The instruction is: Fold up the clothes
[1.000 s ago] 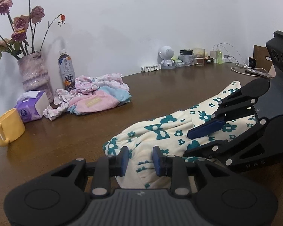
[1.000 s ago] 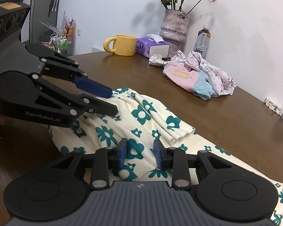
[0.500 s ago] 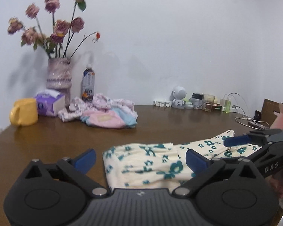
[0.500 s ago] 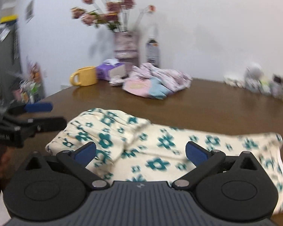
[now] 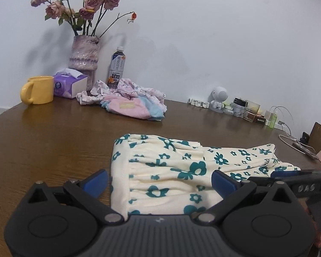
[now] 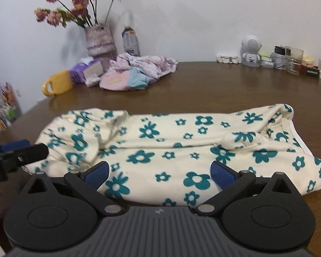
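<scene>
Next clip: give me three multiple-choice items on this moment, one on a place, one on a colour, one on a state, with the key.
1. Where does the yellow mug stand?
A. beside the purple tissue box
B. on the floral garment
C. next to the white robot figurine

2. What colour are the flowers printed on the cream garment?
A. red
B. teal
C. black

3. How are the two tools?
A. both shut on the cloth
B. only the left open
C. both open, gripping nothing

Key: 1 A, the mug sits by the tissue box. 2 B, the garment shows teal flowers. 3 C, the left tool and the right tool have blue pads spread wide.
</scene>
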A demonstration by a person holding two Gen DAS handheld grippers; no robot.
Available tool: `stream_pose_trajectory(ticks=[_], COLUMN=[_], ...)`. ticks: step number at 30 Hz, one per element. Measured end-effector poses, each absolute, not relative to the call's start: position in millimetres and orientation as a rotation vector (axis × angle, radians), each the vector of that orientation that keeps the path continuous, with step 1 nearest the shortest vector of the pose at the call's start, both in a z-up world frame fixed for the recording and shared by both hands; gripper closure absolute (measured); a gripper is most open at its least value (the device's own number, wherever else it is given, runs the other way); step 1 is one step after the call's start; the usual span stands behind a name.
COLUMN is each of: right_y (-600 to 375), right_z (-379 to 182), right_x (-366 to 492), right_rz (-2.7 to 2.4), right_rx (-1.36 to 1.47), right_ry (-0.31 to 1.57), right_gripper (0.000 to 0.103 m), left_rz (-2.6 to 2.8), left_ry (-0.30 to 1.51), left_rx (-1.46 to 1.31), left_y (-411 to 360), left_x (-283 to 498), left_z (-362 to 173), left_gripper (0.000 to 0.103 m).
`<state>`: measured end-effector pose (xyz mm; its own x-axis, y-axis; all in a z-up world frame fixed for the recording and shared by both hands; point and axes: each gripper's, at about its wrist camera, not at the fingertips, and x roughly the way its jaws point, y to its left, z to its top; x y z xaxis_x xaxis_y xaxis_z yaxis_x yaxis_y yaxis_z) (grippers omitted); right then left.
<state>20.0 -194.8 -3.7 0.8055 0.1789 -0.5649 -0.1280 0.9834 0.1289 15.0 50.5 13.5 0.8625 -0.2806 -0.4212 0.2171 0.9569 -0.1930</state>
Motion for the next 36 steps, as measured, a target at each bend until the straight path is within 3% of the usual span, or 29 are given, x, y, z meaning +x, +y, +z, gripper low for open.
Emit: stream_pose_trajectory(ticks=[14, 36], right_y=[-188, -188], right_z=[-7, -7], right_x=[19, 21], right_rz=[0.121, 0.120], right_rx=[0.063, 0.054], right_ry=[0.632, 0.637], right_gripper=[0.001, 0.000], left_rz=[-0.217, -0.224], left_ry=[0.544, 0.549], left_rx=[-0.274, -0.263], left_y=[65, 62], left_x=[27, 28], left_z=[6, 7], left_gripper=[0.000, 0.000])
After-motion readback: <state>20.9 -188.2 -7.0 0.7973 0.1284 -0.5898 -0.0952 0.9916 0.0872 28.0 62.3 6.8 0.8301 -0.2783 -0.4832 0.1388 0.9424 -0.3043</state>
